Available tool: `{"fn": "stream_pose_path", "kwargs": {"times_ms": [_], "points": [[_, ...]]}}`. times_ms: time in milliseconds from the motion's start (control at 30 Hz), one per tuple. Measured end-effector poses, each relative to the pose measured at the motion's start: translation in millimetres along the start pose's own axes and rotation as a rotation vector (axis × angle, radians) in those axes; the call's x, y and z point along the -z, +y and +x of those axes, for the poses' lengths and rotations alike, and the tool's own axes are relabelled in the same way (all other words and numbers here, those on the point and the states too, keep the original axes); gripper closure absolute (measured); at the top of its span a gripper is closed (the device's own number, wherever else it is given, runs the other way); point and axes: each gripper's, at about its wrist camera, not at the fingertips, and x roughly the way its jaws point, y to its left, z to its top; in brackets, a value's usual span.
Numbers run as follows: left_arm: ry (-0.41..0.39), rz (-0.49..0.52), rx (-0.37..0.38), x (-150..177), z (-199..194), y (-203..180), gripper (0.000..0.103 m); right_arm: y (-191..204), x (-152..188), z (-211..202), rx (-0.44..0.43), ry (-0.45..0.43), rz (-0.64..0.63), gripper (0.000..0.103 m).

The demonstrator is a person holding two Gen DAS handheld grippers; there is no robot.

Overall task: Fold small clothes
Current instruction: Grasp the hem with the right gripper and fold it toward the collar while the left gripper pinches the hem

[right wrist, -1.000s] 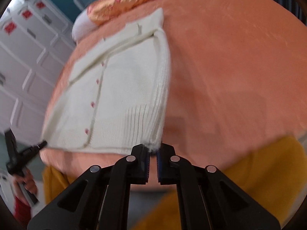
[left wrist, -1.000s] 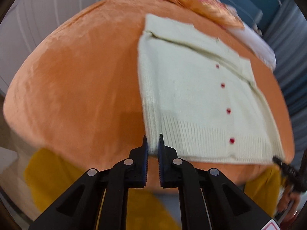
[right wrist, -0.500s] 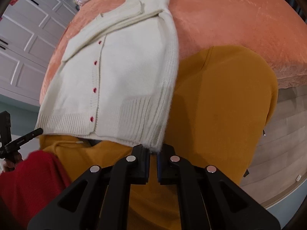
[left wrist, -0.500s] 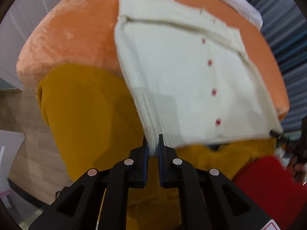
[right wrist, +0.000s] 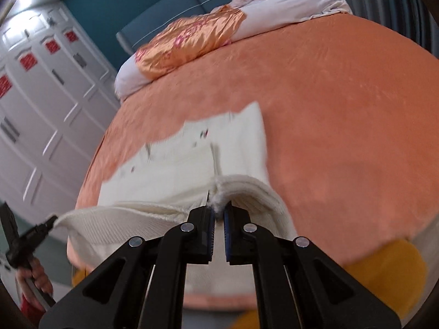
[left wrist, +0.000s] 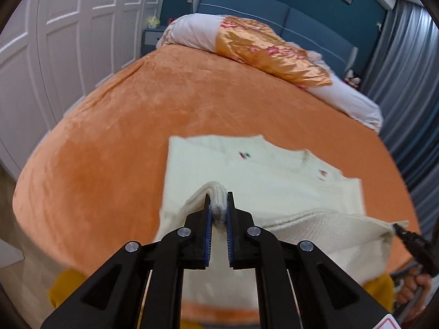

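A cream knit cardigan (left wrist: 274,181) lies on the orange bedspread (left wrist: 123,126), its collar end flat and its ribbed hem lifted and carried over the body. My left gripper (left wrist: 218,208) is shut on one hem corner. My right gripper (right wrist: 217,211) is shut on the other hem corner of the cardigan (right wrist: 192,164). The hem edge stretches between them. The right gripper's tip shows at the right edge of the left wrist view (left wrist: 411,240); the left gripper shows at the left edge of the right wrist view (right wrist: 30,235).
A white quilt with an orange satin panel (left wrist: 260,49) lies at the head of the bed, before a blue headboard (left wrist: 274,19). White wardrobe doors (left wrist: 55,41) stand left, grey curtains (left wrist: 406,76) right. Yellow fabric (right wrist: 384,266) hangs below the bed's near edge.
Both grippers have lifted the hem from over the bed's near edge and carried it forward over the cardigan's body. The buttoned front is now folded under and hidden.
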Motion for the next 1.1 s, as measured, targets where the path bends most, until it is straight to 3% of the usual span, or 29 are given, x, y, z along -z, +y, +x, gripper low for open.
{"fn": "stream_pose_path", "kwargs": {"times_ms": [167,567,900,1100], "points": [[0.040,-0.040,-0.069,-12,61,4,0.096,-9,-17,43,0.008,-0.015,0.071,0.098],[0.053,-0.056,-0.122,-36,132,1,0.096,-28,-43,102,0.035,-0.022,0.157,0.098],[0.064,-0.041,-0.163,-80,183,-5,0.096,-18,-90,150,0.077,-0.019,0.128,0.098],[0.102,-0.014,-0.198,-75,226,-1,0.093,-28,-85,189,0.136,0.032,0.076,0.098]]}}
